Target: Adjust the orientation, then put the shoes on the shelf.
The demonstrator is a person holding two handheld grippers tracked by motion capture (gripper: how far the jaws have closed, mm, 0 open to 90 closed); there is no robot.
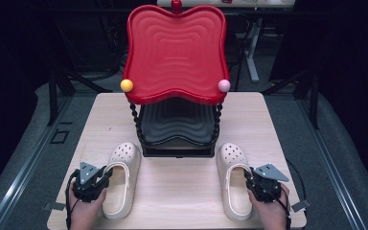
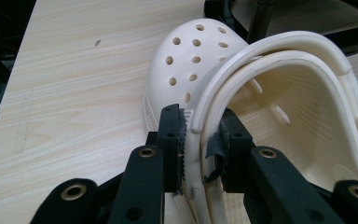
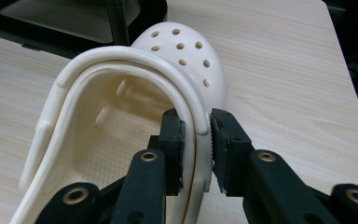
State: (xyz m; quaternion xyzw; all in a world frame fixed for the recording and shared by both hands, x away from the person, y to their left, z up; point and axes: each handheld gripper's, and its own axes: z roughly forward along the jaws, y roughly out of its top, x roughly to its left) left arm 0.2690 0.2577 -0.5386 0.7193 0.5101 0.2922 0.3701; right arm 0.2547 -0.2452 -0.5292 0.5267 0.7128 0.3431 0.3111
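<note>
Two cream clogs with holed toes lie on the wooden table, toes pointing away from me. My left gripper (image 1: 106,172) straddles the outer side wall of the left clog (image 1: 120,177) near its heel opening. In the left gripper view the black jaws (image 2: 200,126) press on that wall and the folded strap of the left clog (image 2: 196,60). My right gripper (image 1: 247,173) holds the outer side wall of the right clog (image 1: 234,179) the same way. In the right gripper view the jaws (image 3: 196,123) pinch the rim of the right clog (image 3: 186,56). Both clogs rest on the table.
A two-tier rack stands at the middle back of the table (image 1: 172,191): a tilted red wavy tray (image 1: 175,52) above a black tray (image 1: 177,124). A yellow ball (image 1: 126,85) and a pink ball (image 1: 224,86) cap its front corners. Bare wood lies between the clogs.
</note>
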